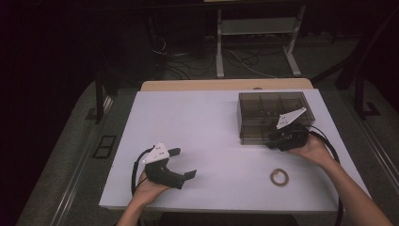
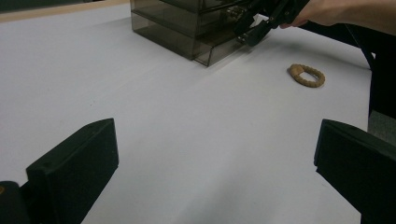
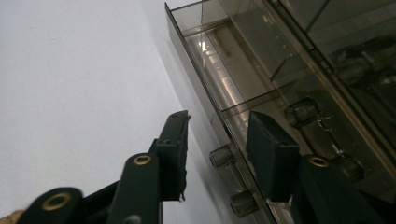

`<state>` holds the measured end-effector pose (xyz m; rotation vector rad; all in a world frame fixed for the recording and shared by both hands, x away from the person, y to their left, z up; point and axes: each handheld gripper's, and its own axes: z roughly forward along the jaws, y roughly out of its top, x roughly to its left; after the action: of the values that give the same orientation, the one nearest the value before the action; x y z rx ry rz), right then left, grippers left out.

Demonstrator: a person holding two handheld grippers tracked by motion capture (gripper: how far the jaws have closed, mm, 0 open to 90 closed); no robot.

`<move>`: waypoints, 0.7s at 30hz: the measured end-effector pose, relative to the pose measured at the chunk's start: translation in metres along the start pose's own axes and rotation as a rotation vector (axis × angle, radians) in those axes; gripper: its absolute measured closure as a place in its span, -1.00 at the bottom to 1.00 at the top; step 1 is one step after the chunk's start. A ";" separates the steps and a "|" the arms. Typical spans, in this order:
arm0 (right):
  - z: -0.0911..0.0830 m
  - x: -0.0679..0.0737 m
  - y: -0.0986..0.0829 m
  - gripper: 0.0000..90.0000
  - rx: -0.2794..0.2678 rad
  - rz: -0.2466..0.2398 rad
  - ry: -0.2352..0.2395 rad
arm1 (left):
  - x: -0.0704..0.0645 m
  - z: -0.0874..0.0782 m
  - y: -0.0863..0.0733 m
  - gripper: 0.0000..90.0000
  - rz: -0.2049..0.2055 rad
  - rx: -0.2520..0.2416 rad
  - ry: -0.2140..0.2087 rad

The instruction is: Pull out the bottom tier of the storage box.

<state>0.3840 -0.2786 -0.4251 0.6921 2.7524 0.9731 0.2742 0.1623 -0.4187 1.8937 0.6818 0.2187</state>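
Note:
A smoky see-through drawer box (image 1: 270, 110) stands at the table's far right. Its bottom drawer (image 3: 219, 56) is pulled out a little and looks empty. My right gripper (image 1: 274, 139) is at the drawer's front. In the right gripper view its jaws (image 3: 217, 126) are apart, one on each side of the drawer front, with a small knob (image 3: 220, 156) between them; the outer jaw is not touching it. My left gripper (image 1: 186, 163) is held low over the near left of the table, jaws wide open and empty (image 2: 217, 149). A brown ring (image 1: 279, 177) lies flat at the near right.
The white table top (image 1: 207, 127) is bare between the two grippers. The ring (image 2: 306, 75) lies a short way in front of the box (image 2: 187, 28). Beyond the table's far edge, cables and a desk frame (image 1: 256, 42) stand on a dark floor.

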 end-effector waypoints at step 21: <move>0.006 -0.006 0.001 0.61 -0.029 0.035 0.024 | -0.001 0.000 0.000 -1.00 -0.002 -0.003 -0.009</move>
<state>0.3911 -0.2772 -0.4295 0.7306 2.7500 1.0335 0.2736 0.1619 -0.4184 1.8896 0.6771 0.2103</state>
